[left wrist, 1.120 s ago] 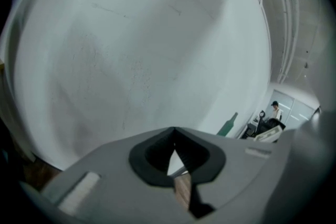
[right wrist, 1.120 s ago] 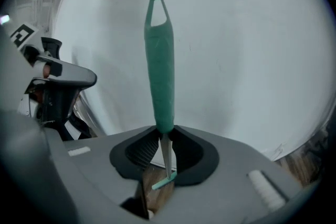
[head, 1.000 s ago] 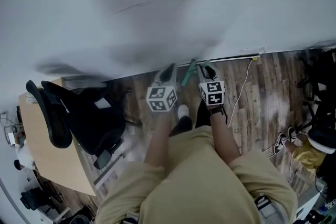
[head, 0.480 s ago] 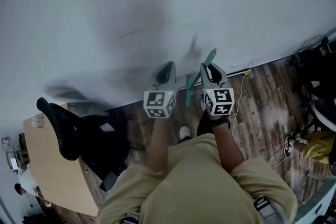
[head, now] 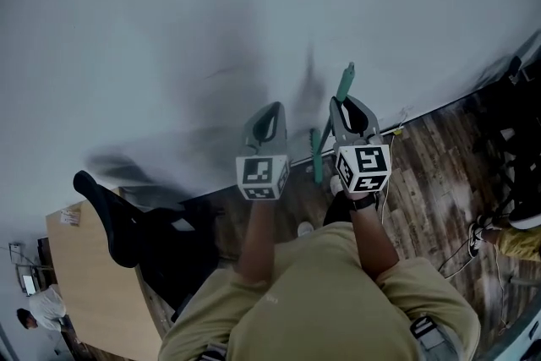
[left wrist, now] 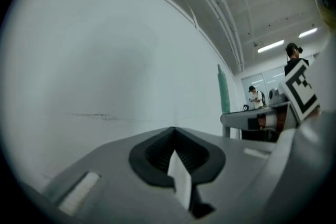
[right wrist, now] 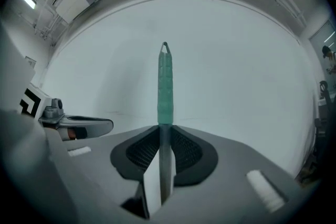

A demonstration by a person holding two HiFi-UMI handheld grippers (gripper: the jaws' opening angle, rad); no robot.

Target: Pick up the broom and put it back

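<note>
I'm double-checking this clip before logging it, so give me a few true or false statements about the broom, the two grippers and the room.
1. The right gripper is clamped on the broom handle. True.
2. The left gripper grips the broom too. False: its jaws are together with nothing between them.
3. The floor is wood planks. True.
4. The black chair stands on the person's right. False: it is on the left.

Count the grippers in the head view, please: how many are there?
2. The left gripper is shut and empty, in front of the wall. The right gripper, beside it on its right, is shut on the green broom handle. None seems hidden.
</note>
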